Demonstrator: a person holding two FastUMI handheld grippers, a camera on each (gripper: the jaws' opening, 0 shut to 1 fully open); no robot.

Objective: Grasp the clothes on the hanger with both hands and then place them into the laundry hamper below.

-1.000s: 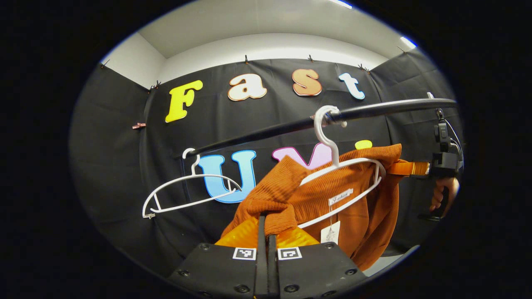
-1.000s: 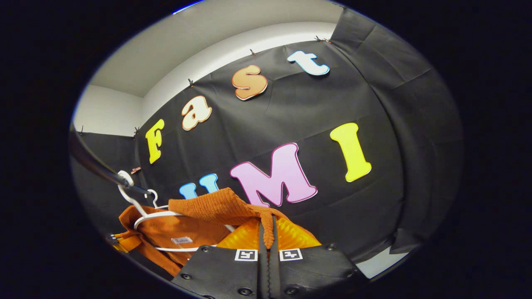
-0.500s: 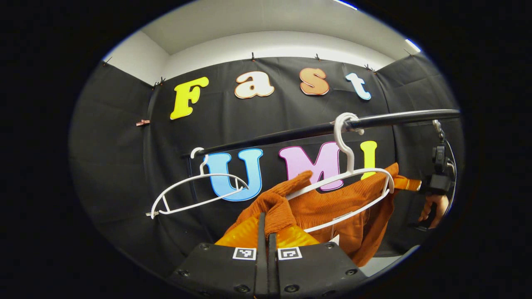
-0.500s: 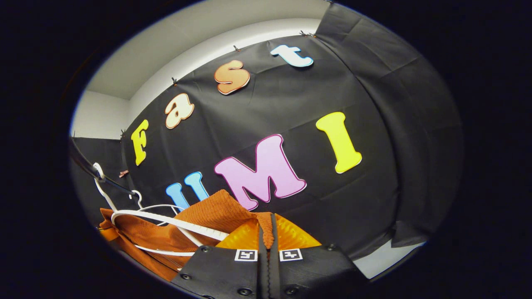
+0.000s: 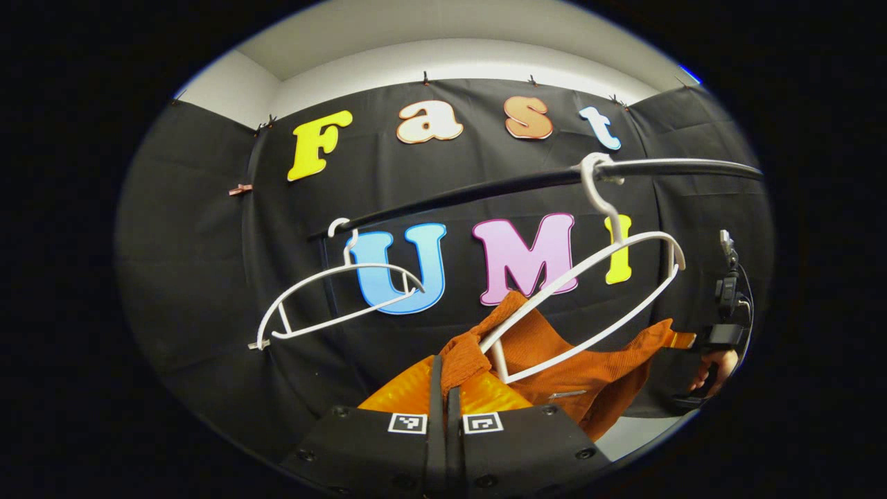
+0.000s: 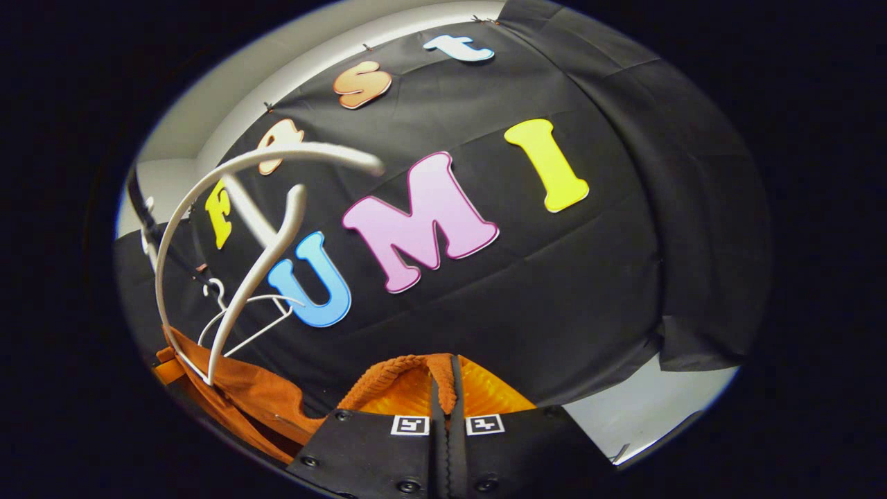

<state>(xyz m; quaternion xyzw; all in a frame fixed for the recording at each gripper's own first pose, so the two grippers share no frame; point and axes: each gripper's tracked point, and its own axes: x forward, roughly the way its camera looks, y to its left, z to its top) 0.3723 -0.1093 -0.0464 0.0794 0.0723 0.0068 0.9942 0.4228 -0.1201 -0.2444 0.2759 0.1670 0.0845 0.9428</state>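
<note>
below the rail [image 5: 485, 190], both tools clenched on orange sweater [image 5: 568, 360], sewn label unreadable, white hanger [image 5: 589, 298] tilted

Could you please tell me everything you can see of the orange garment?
The orange garment is a rust-coloured ribbed knit, pulled down below most of the white hanger, whose lower end still reaches into it. It sags between the left hand-held gripper and the right hand-held gripper, each shut on a bunched edge.

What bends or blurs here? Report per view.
Left gripper view: fisheye bows the rail into an arc; sweater and hangers sharp. Right gripper view: the near hanger is soft and swollen by closeness; the wall stays crisp.
</note>
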